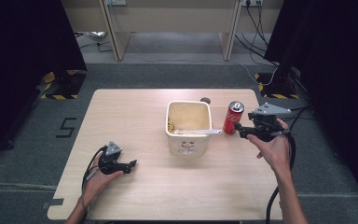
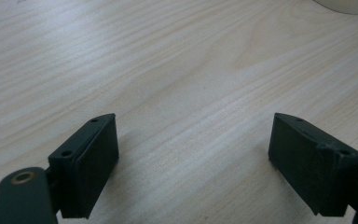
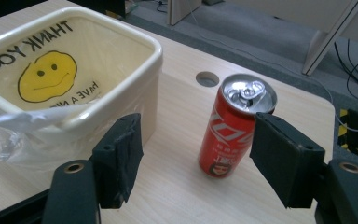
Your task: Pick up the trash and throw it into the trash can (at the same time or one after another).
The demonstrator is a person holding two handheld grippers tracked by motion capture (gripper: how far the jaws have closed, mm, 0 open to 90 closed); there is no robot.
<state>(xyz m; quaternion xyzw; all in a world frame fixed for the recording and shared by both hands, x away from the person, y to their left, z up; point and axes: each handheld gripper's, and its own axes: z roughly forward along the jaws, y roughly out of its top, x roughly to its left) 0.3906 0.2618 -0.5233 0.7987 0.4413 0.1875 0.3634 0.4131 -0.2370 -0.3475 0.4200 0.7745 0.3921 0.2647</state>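
A red soda can (image 1: 233, 117) stands upright on the tabletop (image 1: 135, 116), toward the far right corner and just beside the right wall of a cream bin (image 1: 189, 126) that sits near the middle of the far half. The bin is lined with a thin plastic bag (a yellow smiley face and "THANK YOU" print show inside it in the right gripper view). A small round hole (image 3: 207, 78) in the tabletop lies beyond the can, close to the far edge.

The right gripper (image 1: 240, 129) hangs level just on the near right side of the can, its jaws released and spread wide, nothing pressed between them; the can (image 3: 235, 126) stands just beyond the pads, apart from both.

The left gripper (image 1: 131, 164) rests by the near left part of the tabletop, well apart from the can, jaws released and wide over bare wood.
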